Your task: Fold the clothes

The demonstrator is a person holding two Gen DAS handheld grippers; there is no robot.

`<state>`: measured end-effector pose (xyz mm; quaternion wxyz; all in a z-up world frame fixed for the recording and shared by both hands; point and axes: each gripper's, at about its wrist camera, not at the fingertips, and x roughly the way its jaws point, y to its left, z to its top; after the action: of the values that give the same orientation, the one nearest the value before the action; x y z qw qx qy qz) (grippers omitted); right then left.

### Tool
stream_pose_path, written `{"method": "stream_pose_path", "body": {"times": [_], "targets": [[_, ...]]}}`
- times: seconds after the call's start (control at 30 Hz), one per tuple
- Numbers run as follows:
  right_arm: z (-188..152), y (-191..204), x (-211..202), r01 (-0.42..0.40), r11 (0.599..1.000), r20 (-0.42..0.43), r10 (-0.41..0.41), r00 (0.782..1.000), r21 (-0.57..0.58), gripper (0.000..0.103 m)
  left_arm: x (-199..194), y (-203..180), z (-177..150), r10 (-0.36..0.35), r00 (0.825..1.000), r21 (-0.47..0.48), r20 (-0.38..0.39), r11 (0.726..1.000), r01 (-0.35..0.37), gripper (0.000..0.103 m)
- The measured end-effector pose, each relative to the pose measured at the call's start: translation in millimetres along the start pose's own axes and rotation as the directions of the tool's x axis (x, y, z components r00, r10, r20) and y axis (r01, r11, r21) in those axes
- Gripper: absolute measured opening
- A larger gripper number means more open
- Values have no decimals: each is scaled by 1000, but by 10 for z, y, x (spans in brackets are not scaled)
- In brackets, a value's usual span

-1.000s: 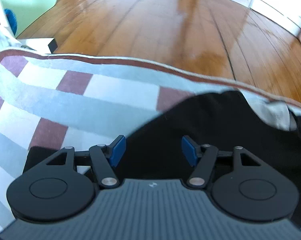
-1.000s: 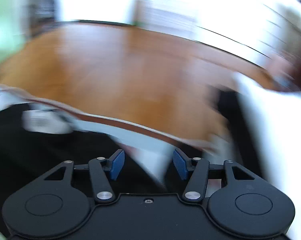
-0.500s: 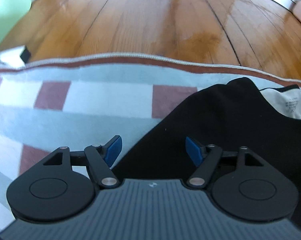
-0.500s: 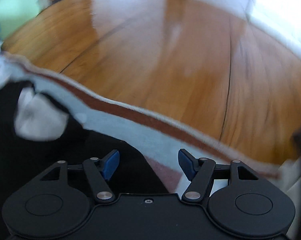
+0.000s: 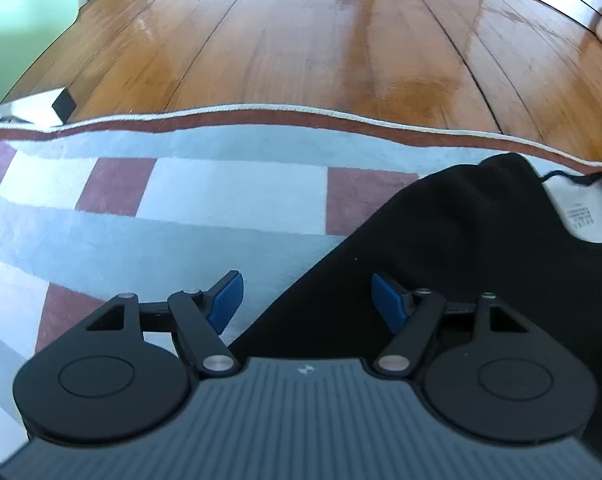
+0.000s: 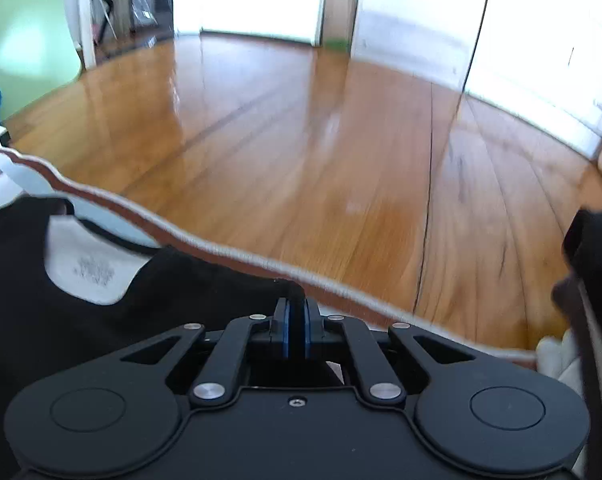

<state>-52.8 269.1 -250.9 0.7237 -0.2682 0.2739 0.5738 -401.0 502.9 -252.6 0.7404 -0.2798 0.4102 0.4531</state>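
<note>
Right gripper (image 6: pixel 297 334) just snapped closed — still closing, pinching black shirt (image 6: pixel 189 292) shoulder by blanket (image 5: pixel 221 196) far edge. Left gripper (image 5: pixel 307 304) spread over opposite shoulder — fold lift nearly ready.

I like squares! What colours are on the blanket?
Checked blanket: white, grey-blue and dusty red, clearest in the left wrist view.

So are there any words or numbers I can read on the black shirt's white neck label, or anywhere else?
White neck label inside the black fabric shirt: grey print, too small to read.
Same label, right wrist view: blurred, unreadable.
Grey ribbed gripper body: small white mark, no letters.
</note>
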Motion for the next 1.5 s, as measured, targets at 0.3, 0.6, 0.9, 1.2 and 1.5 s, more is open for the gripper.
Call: {"method": "stream_pose_path", "body": {"times": [0.3, 0.6, 0.9, 1.2, 1.5], "targets": [[-18, 17, 70, -15, 1000, -5, 15, 1000, -24, 8, 1, -107, -15, 40, 999, 110, 35, 993, -43, 78], [-70, -9, 239, -82, 992, -61, 88, 994, 98, 15, 48, -206, 6, 83, 995, 214, 59, 972, -94, 88], [-139, -56, 313, -136, 964, -81, 158, 984, 229, 20, 178, 42, -104, -10, 1000, -8, 20, 1000, 10, 103], [-220, 87, 266, -100, 984, -41, 107, 993, 149, 10, 1, -315, -193, -32, 998, 149, 48, 989, 25, 16], [968, 219, 58, 16, 997, 178, -3, 984, -71, 5, -462, -531, 386, 194, 936, 219, 294, 940, -263, 3]]}}
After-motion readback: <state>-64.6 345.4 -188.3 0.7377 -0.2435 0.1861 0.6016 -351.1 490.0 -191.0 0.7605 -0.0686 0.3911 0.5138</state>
